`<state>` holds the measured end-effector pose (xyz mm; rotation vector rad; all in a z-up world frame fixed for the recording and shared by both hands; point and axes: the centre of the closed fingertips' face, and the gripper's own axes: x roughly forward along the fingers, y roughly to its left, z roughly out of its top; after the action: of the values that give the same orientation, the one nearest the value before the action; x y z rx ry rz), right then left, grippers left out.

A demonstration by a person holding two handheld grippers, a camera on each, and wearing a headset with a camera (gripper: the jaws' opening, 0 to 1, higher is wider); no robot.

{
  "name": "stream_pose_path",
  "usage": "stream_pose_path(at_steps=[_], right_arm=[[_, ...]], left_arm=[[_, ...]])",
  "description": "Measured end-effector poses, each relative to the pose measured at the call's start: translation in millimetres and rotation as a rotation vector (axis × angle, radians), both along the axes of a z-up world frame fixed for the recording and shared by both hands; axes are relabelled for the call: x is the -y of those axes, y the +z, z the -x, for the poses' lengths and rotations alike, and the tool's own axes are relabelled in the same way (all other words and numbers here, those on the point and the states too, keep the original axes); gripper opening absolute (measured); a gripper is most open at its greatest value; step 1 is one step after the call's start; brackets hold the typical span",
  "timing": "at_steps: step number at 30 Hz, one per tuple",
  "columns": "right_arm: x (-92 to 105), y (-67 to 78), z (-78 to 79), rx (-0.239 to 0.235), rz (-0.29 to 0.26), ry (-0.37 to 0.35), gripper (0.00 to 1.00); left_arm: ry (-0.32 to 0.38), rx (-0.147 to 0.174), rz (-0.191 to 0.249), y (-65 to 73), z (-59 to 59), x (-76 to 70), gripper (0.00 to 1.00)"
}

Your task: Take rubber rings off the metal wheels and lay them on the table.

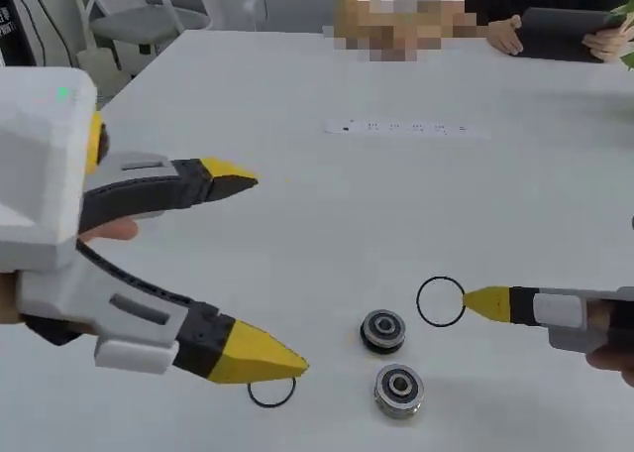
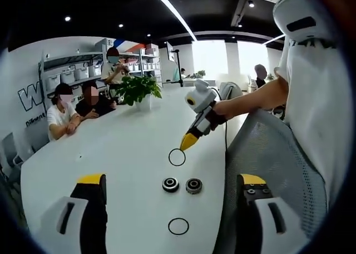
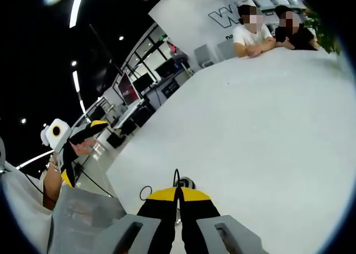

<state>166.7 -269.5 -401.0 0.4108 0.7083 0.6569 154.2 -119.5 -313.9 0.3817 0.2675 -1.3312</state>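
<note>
Low in the frame, right of centre, the thin black rubber ring [image 1: 441,301] sits pinched in your right gripper's [image 1: 466,302] pressed-together yellow tips, just beside the upper round metal wheel [image 1: 383,330]. Lower it flat onto the white table [image 1: 396,204], clear of both wheels, before releasing. Your left gripper [image 1: 280,274] is spread wide and holds nothing, its lower jaw over the second black ring [image 1: 271,393].

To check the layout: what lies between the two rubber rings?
A metal wheel and a second wheel, side by side, between the far ring at the right gripper and the near ring; the left gripper view shows it.
</note>
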Motion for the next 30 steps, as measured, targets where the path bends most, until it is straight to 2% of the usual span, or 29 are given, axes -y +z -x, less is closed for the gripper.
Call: stream_pose_path(at_steps=[3,13,26,30], right_arm=[[0.3,1.9,-0.6,0.006,-0.003,-0.003,0.00],[2.5,7.0,-1.8,0.022,-0.011,-0.015,0.00],[4.8,18.9,-3.5,0.053,-0.036,-0.038,0.00],[4.7,24.1,-4.2,0.069,-0.029,-0.041,0.00]], left_arm=[[0.042,-0.007,0.006,-0.6,-1.3,-11.6,0.99],[0.131,-0.048,0.023,-11.8,1.3,-34.8,0.99],[0.217,-0.098,0.047,-28.6,5.3,-56.4,0.99],[0.237,-0.112,0.033,-38.4,7.1,-61.9,0.99]])
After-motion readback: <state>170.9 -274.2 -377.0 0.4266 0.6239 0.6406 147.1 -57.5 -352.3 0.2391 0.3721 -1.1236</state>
